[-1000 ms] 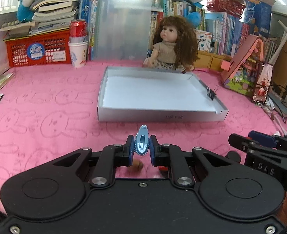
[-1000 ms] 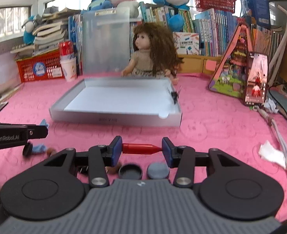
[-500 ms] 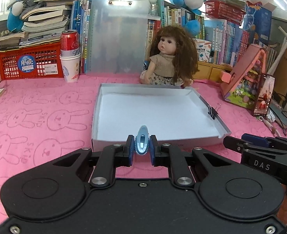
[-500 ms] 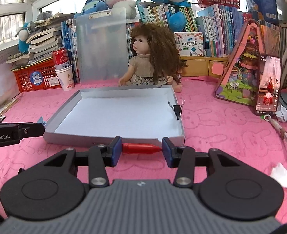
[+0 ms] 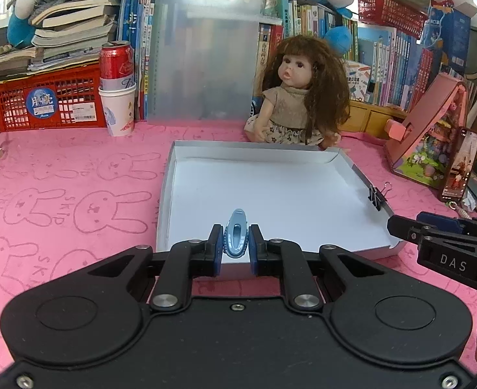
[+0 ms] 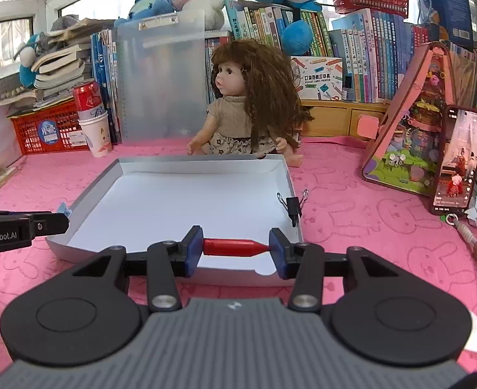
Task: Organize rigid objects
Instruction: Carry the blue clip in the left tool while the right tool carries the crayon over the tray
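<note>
hard to name the small blue plastic piece (image 5: 236, 237) for sure: looks like a clip or peg, with its lower end hidden between the pads. near wall of the white tray (image 5: 342, 159) covered in both views by the gripper bodies, so cannot tell how far over the rim each tool stands. only the tip of the other tool seen at the picture edge in each view. lower right of the left view dark and cut off.

left gripper (image 5: 236, 251): pressed nearly together, pinching the blue plastic piece upright, seen against the tray's white floor near the front edge.

right gripper (image 6: 237, 249): partly spread, clamping a red cone-tipped piece (image 6: 235, 247) end to end, lying level between the blue pads, pointed end against the right pad, also seen against the front part of the tray.

black binder clip (image 6: 293, 209) gripping the tray's right wall. doll (image 6: 248, 103) sitting just behind the tray on the pink mat (image 5: 60, 201).
</note>
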Demonstrator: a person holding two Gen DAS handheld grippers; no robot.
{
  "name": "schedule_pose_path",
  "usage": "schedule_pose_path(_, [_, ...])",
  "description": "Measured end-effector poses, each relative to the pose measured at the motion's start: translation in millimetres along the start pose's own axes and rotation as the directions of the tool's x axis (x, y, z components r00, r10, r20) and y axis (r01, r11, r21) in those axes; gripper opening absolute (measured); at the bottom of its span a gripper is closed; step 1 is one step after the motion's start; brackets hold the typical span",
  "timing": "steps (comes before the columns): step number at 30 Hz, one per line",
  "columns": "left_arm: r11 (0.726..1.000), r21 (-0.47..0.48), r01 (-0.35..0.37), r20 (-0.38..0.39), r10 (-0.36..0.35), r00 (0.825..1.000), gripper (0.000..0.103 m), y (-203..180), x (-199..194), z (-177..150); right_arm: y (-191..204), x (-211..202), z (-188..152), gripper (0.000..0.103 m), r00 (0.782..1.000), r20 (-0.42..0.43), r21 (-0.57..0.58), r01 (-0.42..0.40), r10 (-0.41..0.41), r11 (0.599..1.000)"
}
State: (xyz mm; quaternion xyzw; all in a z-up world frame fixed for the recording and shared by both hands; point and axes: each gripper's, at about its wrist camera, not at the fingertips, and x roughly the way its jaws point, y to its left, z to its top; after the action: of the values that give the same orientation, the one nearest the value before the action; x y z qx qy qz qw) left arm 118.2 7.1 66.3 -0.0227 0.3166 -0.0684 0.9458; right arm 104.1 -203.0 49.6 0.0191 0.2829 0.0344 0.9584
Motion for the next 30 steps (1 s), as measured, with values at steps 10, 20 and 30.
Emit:
schedule_pose_path(10, [1.0,-0.009,0.002,-0.034,-0.002,0.999,0.015,-2.7,31.6,7.8,2.3,24.2,8.6,0.05,1.0,-0.021,-0.029,0.021,-0.022,0.999])
schedule_pose_path(20, [0.999,-0.028,0.029,-0.086,-0.032,0.996,0.015,0.4,67.2,26.2,-4.9,60.2,28.2,0.05,0.997,-0.074,-0.023,-0.019,0.017,1.0])
schedule_pose_path(30, [0.999,-0.043,0.003,-0.141,-0.009,0.99,0.015,1.5,112.0,42.9,-15.7,104.8,43.6,0.05,0.987,-0.149,0.047,-0.053,0.059,0.998])
